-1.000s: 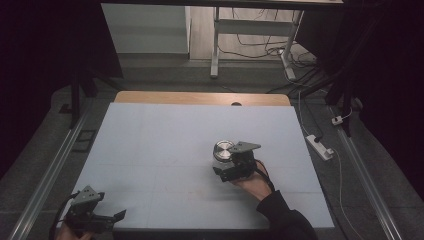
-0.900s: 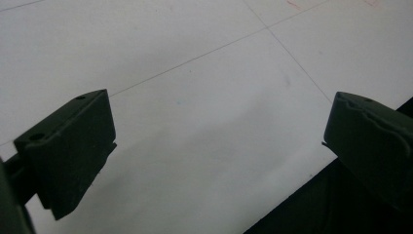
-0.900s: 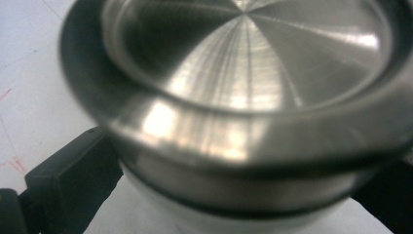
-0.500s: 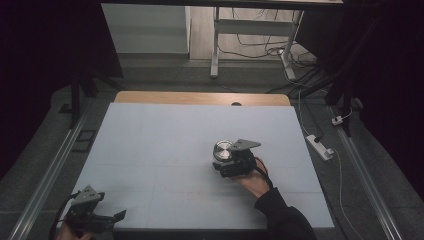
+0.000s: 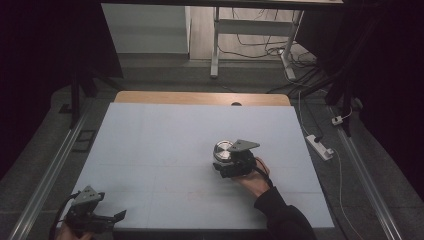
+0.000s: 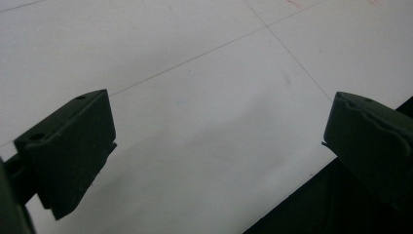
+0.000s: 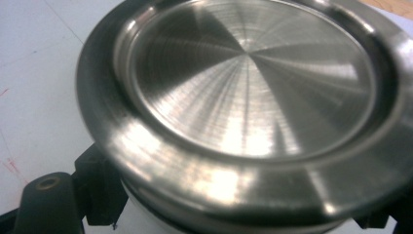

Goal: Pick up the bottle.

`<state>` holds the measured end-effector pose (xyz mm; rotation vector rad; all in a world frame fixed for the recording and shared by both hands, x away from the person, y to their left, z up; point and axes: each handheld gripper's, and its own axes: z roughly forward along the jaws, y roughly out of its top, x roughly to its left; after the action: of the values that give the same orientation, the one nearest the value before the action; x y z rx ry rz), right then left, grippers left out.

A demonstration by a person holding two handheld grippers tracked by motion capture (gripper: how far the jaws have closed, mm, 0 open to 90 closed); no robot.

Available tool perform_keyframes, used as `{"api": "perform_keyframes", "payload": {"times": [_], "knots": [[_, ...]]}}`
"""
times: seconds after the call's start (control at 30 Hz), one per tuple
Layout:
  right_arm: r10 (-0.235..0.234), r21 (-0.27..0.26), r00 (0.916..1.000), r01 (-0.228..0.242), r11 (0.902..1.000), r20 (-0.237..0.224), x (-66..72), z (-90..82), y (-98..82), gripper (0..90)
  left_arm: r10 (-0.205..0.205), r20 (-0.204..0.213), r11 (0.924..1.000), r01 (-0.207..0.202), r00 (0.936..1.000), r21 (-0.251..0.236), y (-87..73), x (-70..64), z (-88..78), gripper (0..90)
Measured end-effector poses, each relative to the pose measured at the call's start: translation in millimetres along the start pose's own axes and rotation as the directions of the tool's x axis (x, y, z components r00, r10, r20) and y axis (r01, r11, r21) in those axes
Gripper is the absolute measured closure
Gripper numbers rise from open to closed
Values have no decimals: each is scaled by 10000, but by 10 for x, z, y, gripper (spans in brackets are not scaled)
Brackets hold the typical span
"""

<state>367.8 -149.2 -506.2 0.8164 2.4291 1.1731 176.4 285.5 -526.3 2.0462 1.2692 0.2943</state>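
Gripping the round steel lid (image 7: pixel 253 107) near the middle of the white table (image 5: pixel 150 150), your right gripper (image 5: pixel 231 161) has just closed its jaws beneath the rim, so lift straight up, while your left gripper (image 5: pixel 107 219) idles open, holding nothing.

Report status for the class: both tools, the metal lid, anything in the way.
Right tool just closed on the round metal lid. Left tool open, holding nothing, at the table near corner. Nothing in the way.

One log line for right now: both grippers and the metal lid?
right gripper: just closed on metal lid | left gripper: open, nothing between | table: lid right of centre
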Motion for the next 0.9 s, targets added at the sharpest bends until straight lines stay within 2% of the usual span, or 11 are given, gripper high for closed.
{"api": "perform_keyframes", "payload": {"times": [0.17, 0.37, 0.8, 0.9], "knots": [[-96, -10, 9999, 96, 10000, 71, 20, -29, 14, 151, 19, -29, 10000, -19, 10000, -22, 0, -4, -1, 0], [-100, -147, 9999, 99, 9998, -68, 76, -78, 61, 151, 1, 12, 10000, -1, 10000, -39, -1, 0, -4, 0], [-57, -297, 9981, 39, 9996, -620, 278, -169, 183, 151, -18, 46, 10000, 19, 10000, -68, 0, 3, -5, 0], [-185, -292, 9975, 165, 9994, -686, 326, -173, 203, 151, -40, 66, 10000, 41, 10000, -63, 0, 3, -4, 0]]}}
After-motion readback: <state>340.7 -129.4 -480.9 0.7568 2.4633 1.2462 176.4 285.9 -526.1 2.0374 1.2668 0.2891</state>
